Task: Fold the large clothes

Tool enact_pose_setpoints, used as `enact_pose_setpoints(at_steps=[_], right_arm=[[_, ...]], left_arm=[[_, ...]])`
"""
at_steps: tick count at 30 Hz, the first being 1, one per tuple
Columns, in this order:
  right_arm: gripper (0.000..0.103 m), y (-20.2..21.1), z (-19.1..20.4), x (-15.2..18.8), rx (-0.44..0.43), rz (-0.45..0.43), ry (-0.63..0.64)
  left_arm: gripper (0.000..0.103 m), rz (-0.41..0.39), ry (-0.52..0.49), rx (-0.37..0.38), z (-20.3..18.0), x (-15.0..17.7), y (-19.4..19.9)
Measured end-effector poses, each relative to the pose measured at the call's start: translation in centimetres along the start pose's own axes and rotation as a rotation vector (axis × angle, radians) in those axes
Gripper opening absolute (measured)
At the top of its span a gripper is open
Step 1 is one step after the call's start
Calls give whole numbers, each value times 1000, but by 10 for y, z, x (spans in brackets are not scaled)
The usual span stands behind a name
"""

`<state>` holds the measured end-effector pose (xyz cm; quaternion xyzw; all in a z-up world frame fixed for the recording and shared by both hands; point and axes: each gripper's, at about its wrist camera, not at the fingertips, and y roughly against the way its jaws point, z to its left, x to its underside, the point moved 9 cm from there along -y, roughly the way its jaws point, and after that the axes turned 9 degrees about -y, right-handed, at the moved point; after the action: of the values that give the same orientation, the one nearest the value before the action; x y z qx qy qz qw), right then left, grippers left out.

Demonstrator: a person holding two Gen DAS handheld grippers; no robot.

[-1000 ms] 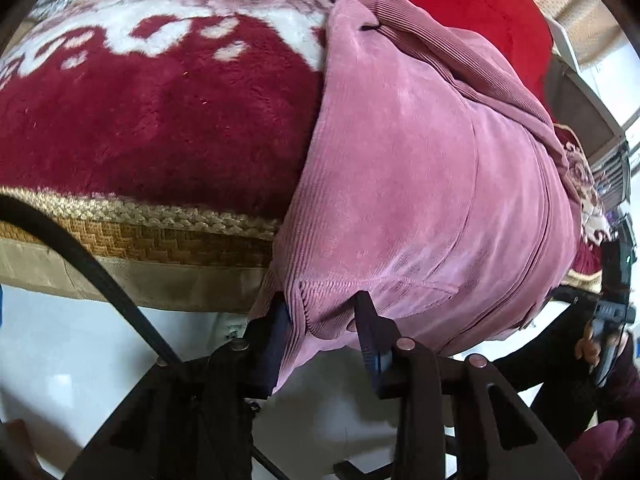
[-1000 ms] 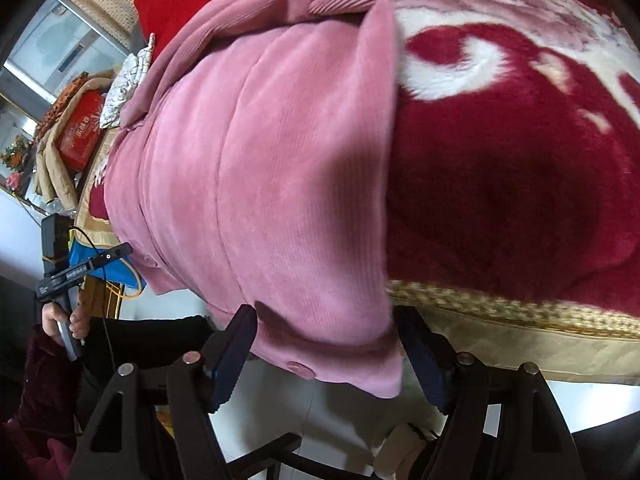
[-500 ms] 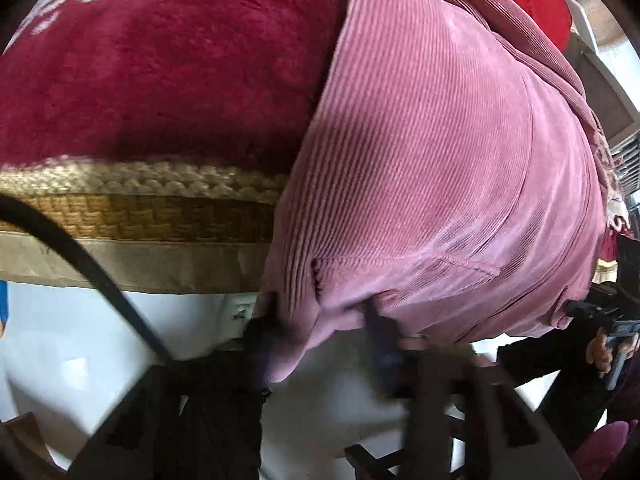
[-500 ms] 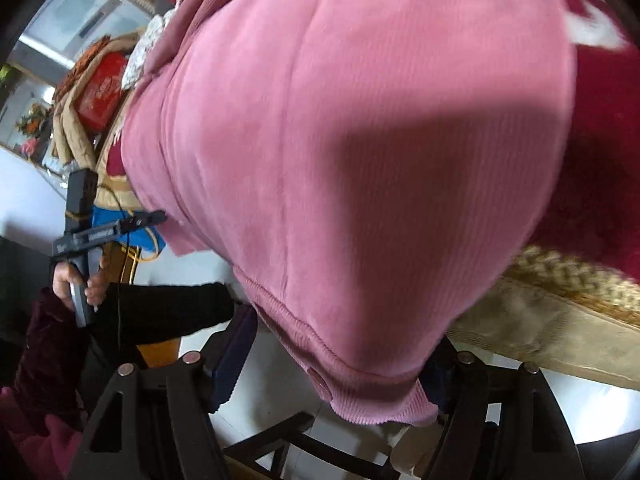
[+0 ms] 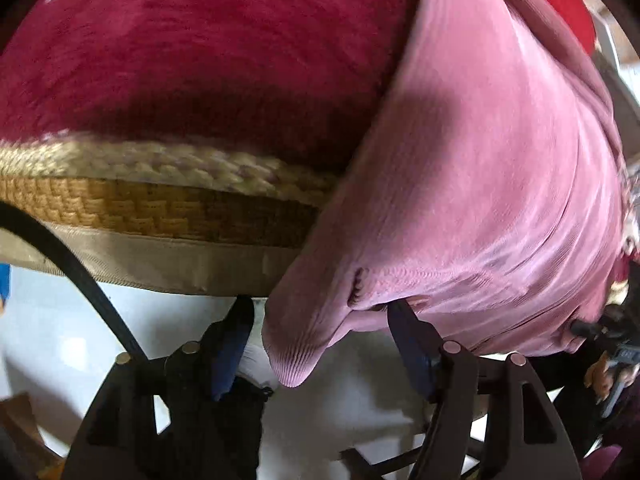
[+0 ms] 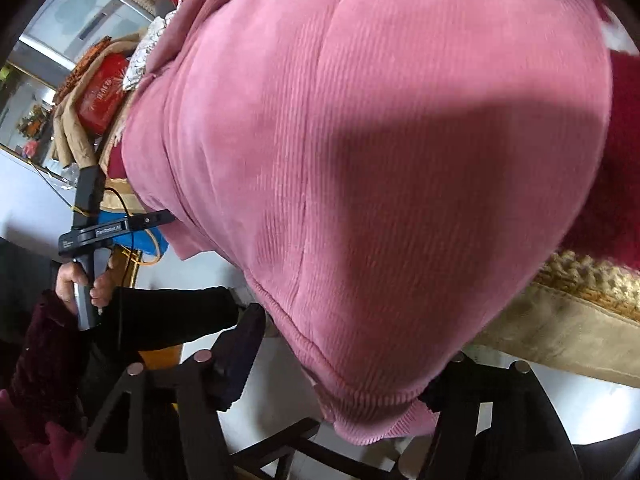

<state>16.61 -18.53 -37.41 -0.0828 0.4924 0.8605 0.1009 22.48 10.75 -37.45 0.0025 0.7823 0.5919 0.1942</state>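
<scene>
A pink corduroy garment lies on the red blanket of the bed, its hem hanging over the bed's near edge. The left gripper and the right gripper are both spread wide, with the hem between their fingers ungripped.

A bed carries a deep red plush blanket with braided golden trim — and a pink corduroy garment drapes over the bed's near edge.

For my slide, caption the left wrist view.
Open left gripper straddling the pink corduroy garment's hanging corner beside the dark red plush blanket.
</scene>
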Motion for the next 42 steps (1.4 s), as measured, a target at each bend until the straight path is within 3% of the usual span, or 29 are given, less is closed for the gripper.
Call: enact_pose_setpoints(at_steps=[1,2,3,4,5,10,16,23,28,34,37,40,42], right_arm=[[69,-2,2,0,10,-6,21],[67,-3,3,0,16,-8,33],[63,-3,4,0,30,-18,45],[50,-2,5,1,35,-22,56],[37,0,7,1,41,-27,66],[24,27,34,4,-33,-92,116],[23,81,86,-2,-190,-216,188],[23,131,121,-30,-310,-353,209],[23,170,133,-62,-374,-440,195],[22,206,135,-126,-406,-576,175],[22,232,127,-165,-452,-669,122],[22,231,118,-195,-383,-624,88],[22,221,110,-196,-341,-568,78]], left_arm=[[39,11,-23,9,-5,1,-3],[30,21,-38,18,-9,3,-6],[14,31,-53,17,-13,5,-8],[9,41,-65,7,-14,7,-10],[9,44,-69,6,-14,8,-11],[5,-9,-37,108,-25,11,12],[5,-168,-89,243,-50,3,63],[5,-355,-26,407,-56,-21,117],[5,-466,-34,501,-59,-70,159],[5,-523,-65,524,-62,-135,200],[5,-544,-64,533,-67,-161,198],[5,-527,-75,525,-77,-174,186],[5,-506,-76,545,-84,-173,175]])
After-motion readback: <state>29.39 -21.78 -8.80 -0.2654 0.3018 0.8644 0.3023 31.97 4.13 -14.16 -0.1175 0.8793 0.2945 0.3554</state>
